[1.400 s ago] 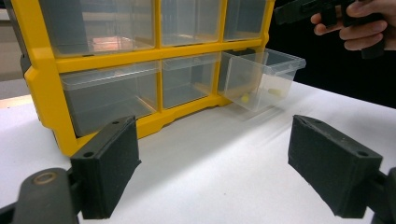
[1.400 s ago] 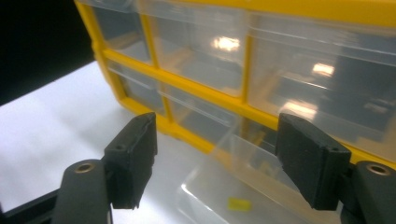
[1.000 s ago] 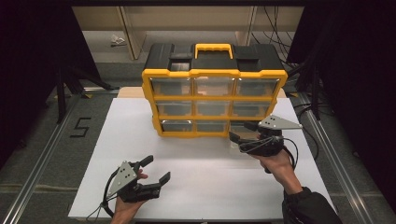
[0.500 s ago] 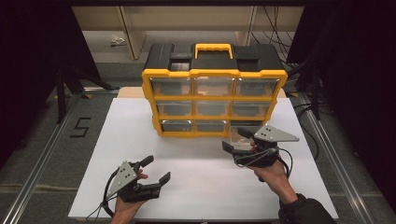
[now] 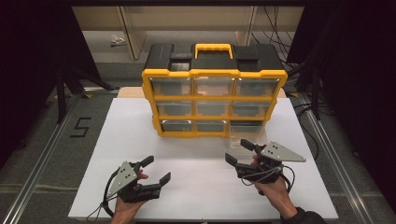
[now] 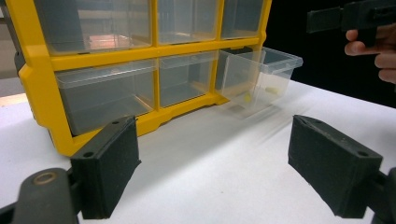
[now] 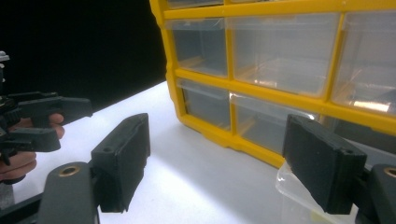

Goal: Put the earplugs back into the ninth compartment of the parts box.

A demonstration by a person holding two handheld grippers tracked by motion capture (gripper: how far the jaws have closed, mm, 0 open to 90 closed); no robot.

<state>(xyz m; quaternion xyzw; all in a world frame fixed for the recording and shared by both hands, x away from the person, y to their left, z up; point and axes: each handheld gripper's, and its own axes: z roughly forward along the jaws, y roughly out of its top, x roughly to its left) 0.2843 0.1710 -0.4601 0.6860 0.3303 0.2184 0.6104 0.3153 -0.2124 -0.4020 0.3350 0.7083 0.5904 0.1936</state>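
A yellow and black drawer cabinet [image 5: 215, 74] stands on the white table [image 5: 196, 186]. Its bottom right clear drawer [image 5: 250, 130] is pulled partway out, with small yellowish bits [image 6: 246, 98] inside. My right gripper [image 5: 238, 150] is open just in front of that drawer, nothing between its pads [image 7: 121, 168]; its jaws have just opened a little wider. The drawer's corner [image 7: 299, 189] shows behind its right jaw. My left gripper [image 5: 157, 169] rests open near the table's front left, pointing at the cabinet [image 6: 93, 60], its pads [image 6: 107, 172] empty.
The other clear drawers [image 5: 210, 108] sit pushed in. A yellow handle [image 5: 213, 46] tops the cabinet. Metal rails [image 5: 42, 154] run along both sides of the table. Bare white table lies between the two grippers.
My right gripper has drawn back from the cabinet's bottom right drawer toward the person and sunk lower. The left gripper has stayed where it was.
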